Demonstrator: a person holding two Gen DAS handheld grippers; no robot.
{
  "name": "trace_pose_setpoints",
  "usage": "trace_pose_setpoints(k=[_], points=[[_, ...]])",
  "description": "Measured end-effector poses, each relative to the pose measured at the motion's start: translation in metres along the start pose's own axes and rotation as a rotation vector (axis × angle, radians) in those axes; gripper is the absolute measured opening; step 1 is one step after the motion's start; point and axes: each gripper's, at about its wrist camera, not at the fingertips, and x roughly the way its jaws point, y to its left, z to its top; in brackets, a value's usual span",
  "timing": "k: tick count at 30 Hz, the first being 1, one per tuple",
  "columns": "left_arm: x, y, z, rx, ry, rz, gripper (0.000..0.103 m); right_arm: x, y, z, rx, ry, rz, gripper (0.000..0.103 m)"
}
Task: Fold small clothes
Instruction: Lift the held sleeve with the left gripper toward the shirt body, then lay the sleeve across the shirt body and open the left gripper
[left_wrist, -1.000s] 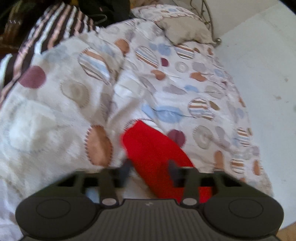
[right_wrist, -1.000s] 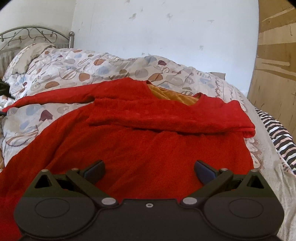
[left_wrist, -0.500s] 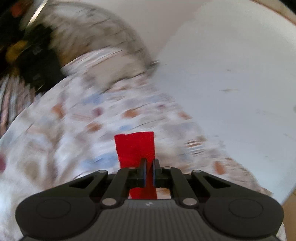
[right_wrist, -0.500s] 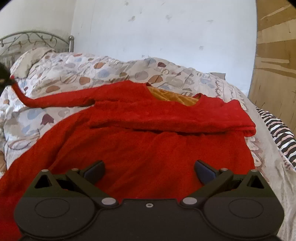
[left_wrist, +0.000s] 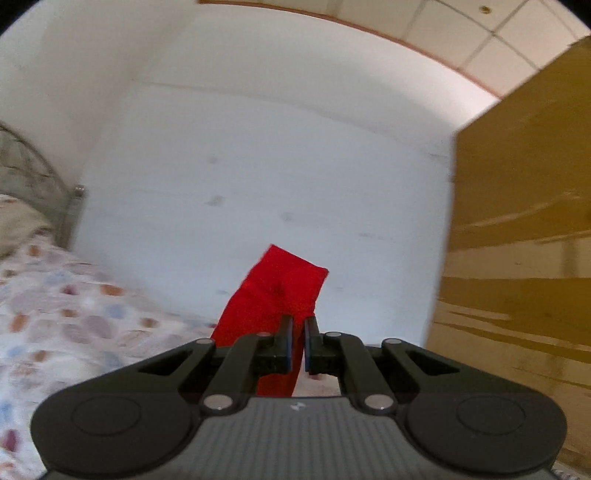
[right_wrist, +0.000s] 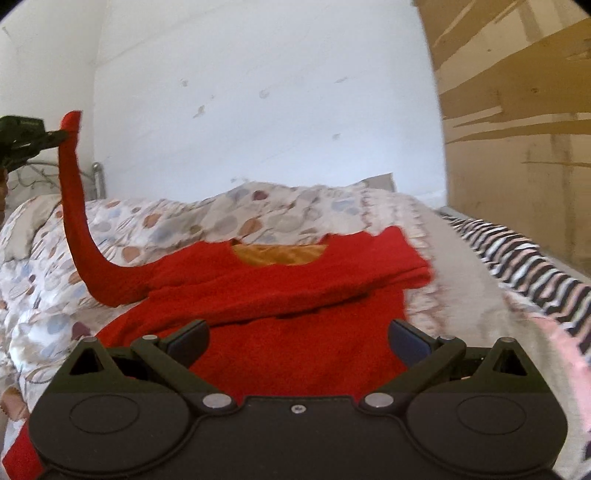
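A red fleece sweater (right_wrist: 280, 291) with an orange lining at the neck lies spread on the bed, its right sleeve folded across the chest. My left gripper (left_wrist: 299, 328) is shut on the cuff of the left sleeve (left_wrist: 280, 291) and holds it high in the air. In the right wrist view that gripper (right_wrist: 55, 136) shows at the far left with the sleeve (right_wrist: 74, 206) hanging from it down to the shoulder. My right gripper (right_wrist: 297, 336) hovers open over the sweater's lower body, nothing between its fingers.
A circle-patterned duvet (right_wrist: 229, 218) covers the bed. A striped blanket (right_wrist: 524, 258) lies along the right side. A metal headboard (left_wrist: 33, 173) and pillow (right_wrist: 26, 229) stand at the left. A white wall (left_wrist: 258, 166) is behind, and a brown wardrobe (left_wrist: 524, 221) stands to the right.
My left gripper closed on the sleeve cuff and lifted it high off the duvet, swinging to face the wall. My right gripper shifted slightly over the sweater and stayed open.
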Motion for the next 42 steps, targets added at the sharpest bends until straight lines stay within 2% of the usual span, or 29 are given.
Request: trace_pose_setpoints(k=[3, 7, 10, 15, 22, 27, 34, 37, 38, 40, 41, 42], points=[[0.010, -0.034, -0.011, 0.016, 0.017, -0.073, 0.005, -0.012, -0.014, -0.001, 0.009, -0.011, -0.043, 0.103], [0.016, -0.076, -0.035, 0.085, 0.038, -0.183, 0.005, -0.023, -0.037, -0.006, 0.043, -0.002, -0.104, 0.103], [0.018, -0.102, -0.061, 0.095, 0.094, -0.260, 0.005, -0.029, -0.051, -0.010, 0.059, 0.011, -0.146, 0.103], [0.017, -0.130, -0.109, 0.090, 0.211, -0.341, 0.005, -0.039, -0.070, -0.017, 0.099, 0.023, -0.213, 0.103], [-0.008, -0.133, -0.160, 0.091, 0.340, -0.414, 0.005, -0.046, -0.079, -0.019, 0.088, 0.032, -0.253, 0.103], [-0.013, -0.142, -0.174, 0.135, 0.426, -0.399, 0.005, -0.045, -0.077, -0.018, 0.092, 0.031, -0.256, 0.103], [-0.020, -0.137, -0.182, 0.107, 0.505, -0.420, 0.006, -0.037, -0.068, -0.016, 0.076, 0.037, -0.269, 0.103], [-0.022, -0.132, -0.182, 0.088, 0.545, -0.433, 0.015, -0.035, -0.064, -0.014, 0.079, 0.034, -0.262, 0.103], [-0.023, -0.130, -0.180, 0.079, 0.555, -0.433, 0.024, -0.034, -0.063, -0.014, 0.076, 0.035, -0.260, 0.103], [-0.029, -0.125, -0.177, 0.067, 0.561, -0.437, 0.048, -0.032, -0.061, -0.013, 0.067, 0.044, -0.255, 0.103], [-0.032, -0.122, -0.174, 0.063, 0.554, -0.432, 0.070, -0.030, -0.060, -0.014, 0.063, 0.052, -0.253, 0.103], [-0.036, -0.119, -0.170, 0.060, 0.541, -0.421, 0.079, -0.029, -0.059, -0.014, 0.058, 0.062, -0.252, 0.103]])
